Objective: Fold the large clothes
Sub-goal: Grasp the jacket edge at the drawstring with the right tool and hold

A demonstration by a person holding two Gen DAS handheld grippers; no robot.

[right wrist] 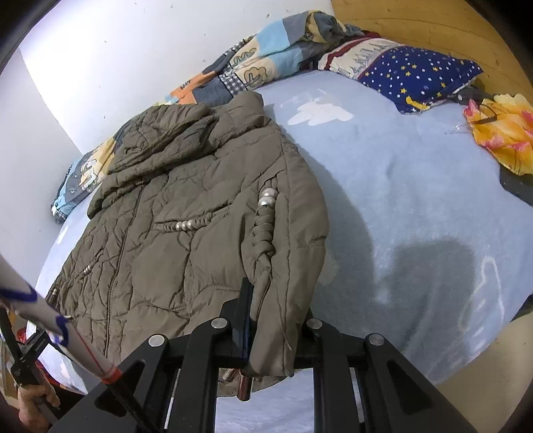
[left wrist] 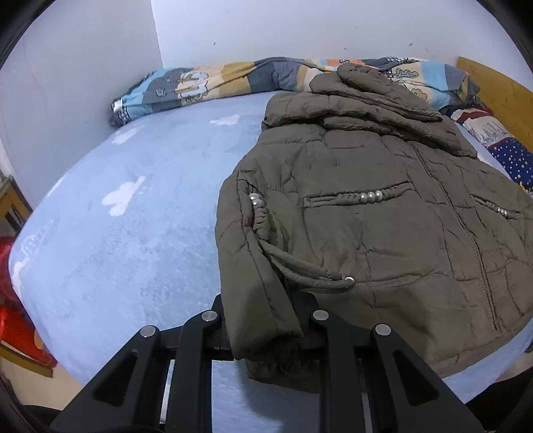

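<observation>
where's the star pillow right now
In the right wrist view the star pillow lies at the far right of the bed, against the wooden headboard, just beyond the brown jacket.

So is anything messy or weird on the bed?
A little. The patchwork quilt is bunched in a heap along the wall, not spread flat. The brown jacket has its drawstring lying loose across the front. Glasses sit on an orange cloth near the bed's corner. Nothing looks torn or spilled.

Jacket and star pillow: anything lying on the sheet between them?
No. In the right wrist view, only bare blue sheet with a white print separates the jacket from the star pillow.
</observation>
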